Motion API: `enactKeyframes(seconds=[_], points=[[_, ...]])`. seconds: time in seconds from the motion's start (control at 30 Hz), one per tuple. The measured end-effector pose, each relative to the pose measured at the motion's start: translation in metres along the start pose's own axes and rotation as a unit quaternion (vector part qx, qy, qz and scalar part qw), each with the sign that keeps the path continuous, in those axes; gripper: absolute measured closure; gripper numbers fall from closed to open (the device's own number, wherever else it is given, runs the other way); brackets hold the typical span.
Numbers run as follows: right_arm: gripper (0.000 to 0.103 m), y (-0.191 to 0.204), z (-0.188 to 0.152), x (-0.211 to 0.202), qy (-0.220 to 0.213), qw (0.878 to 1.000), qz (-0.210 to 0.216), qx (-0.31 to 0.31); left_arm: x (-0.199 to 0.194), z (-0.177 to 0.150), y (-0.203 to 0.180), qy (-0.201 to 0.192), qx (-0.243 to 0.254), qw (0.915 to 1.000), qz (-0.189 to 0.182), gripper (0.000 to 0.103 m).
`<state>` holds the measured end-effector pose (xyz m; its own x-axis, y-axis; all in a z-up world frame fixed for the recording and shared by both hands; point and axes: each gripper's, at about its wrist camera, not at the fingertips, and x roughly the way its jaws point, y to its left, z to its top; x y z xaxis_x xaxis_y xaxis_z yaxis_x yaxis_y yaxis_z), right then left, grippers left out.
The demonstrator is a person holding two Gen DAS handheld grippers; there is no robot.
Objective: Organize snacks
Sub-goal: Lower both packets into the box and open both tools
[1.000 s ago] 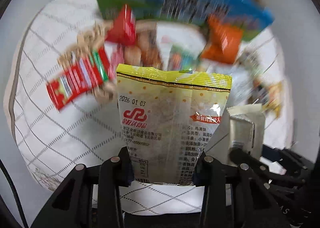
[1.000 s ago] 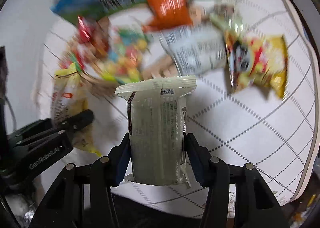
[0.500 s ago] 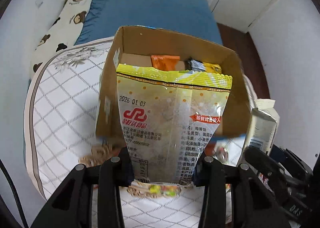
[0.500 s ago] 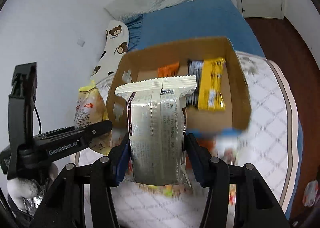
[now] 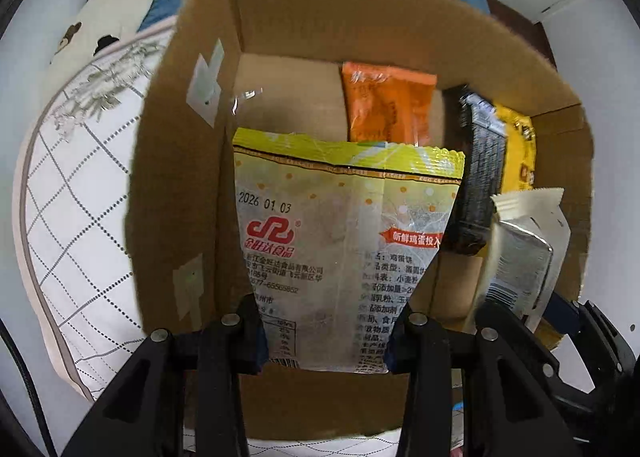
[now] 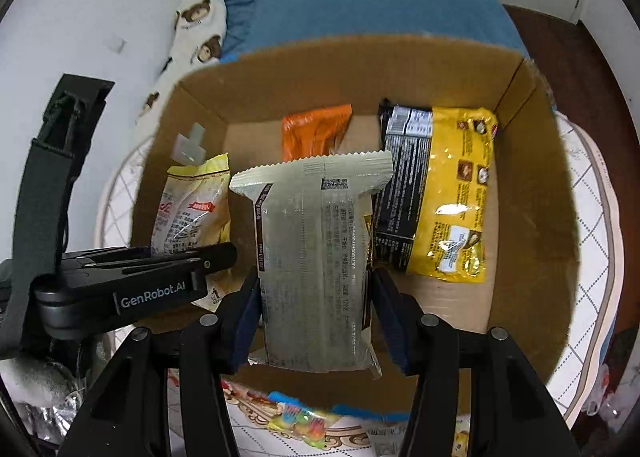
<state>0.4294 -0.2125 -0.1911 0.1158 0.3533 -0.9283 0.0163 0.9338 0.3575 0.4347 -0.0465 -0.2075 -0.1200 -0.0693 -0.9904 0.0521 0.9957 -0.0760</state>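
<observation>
1. While both grippers hang over an open cardboard box (image 5: 192,161), each pinches a snack pack upright between its fingers.
2. The left gripper (image 5: 326,337) is clamped on the lower end of a yellow-topped pack (image 5: 344,225), printed with the date 2026 01 03 and a red logo.
3. That pack sits inside the box opening, near the left wall, with its sealed top edge pointing away from the camera.
4. The right gripper (image 6: 316,313) is clamped on a pale silvery pack (image 6: 312,257), held by its lower part, with the crimped top edge up.
5. In the left wrist view the silvery pack (image 5: 520,257) shows at the right, just beside the yellow-topped one and over the box.
6. In the right wrist view the left gripper's black body, marked GenRobot.AI, crosses the lower left, with its pack (image 6: 192,209) beyond it.
7. On the box floor lie an orange packet (image 6: 316,131) toward the far wall and a black-and-yellow bag (image 6: 452,193) along the right side.
8. The box (image 6: 532,217) stands on a white quilt (image 5: 72,217) with a dotted grid pattern.
9. Beyond it are a blue blanket (image 6: 360,1) and a bear-print pillow (image 6: 200,29).
10. More small colourful packets (image 6: 300,421) lie on the quilt just in front of the box's near wall.
</observation>
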Motion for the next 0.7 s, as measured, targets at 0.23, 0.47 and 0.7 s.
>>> enactKeyframes(seconds=[0.23, 0.47, 0.7], points=[[0.013, -0.002, 0.000, 0.038, 0.075, 0.997, -0.011, -0.010, 0.021, 0.000, -0.002, 0.024, 0.028, 0.9993, 0.001, 0.039], [0.006, -0.008, -0.006, 0.037, 0.075, 0.997, -0.028, -0.005, 0.009, -0.006, -0.002, -0.006, 0.025, 0.9996, 0.008, 0.031], [0.006, -0.017, -0.014, 0.013, 0.041, 0.998, -0.052, 0.006, -0.024, -0.020, -0.012, -0.066, 0.028, 0.9968, 0.035, 0.031]])
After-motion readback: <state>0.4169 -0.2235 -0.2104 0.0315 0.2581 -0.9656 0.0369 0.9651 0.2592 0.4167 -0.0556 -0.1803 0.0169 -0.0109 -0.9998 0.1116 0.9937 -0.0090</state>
